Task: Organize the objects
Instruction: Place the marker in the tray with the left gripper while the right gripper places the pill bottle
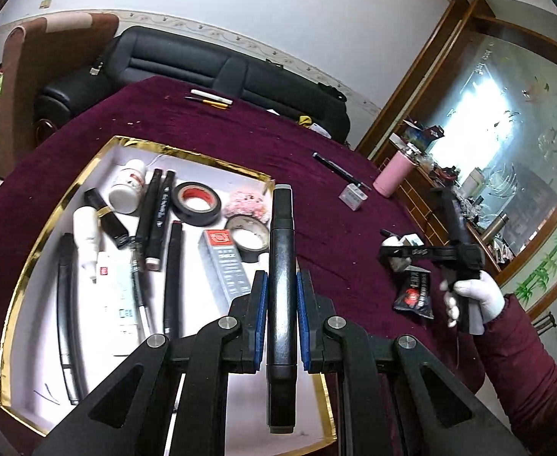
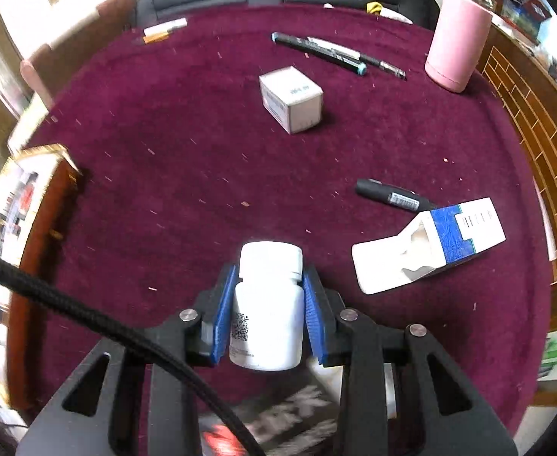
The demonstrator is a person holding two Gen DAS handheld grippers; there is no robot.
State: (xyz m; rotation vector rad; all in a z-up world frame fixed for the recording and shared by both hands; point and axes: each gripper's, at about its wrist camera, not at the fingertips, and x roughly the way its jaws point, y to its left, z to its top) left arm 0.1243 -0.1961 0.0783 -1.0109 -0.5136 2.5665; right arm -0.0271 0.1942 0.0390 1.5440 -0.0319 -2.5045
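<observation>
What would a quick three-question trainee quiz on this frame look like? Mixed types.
1. True or false: the left gripper holds a roll of tape.
2. What is between the right gripper pads? A) white bottle B) pink tumbler C) small grey box
3. Fill in: the black tape roll lies inside the gold-edged ____.

Key: 1 false, it grips a black marker. 2 A, the white bottle. 3 tray.
</observation>
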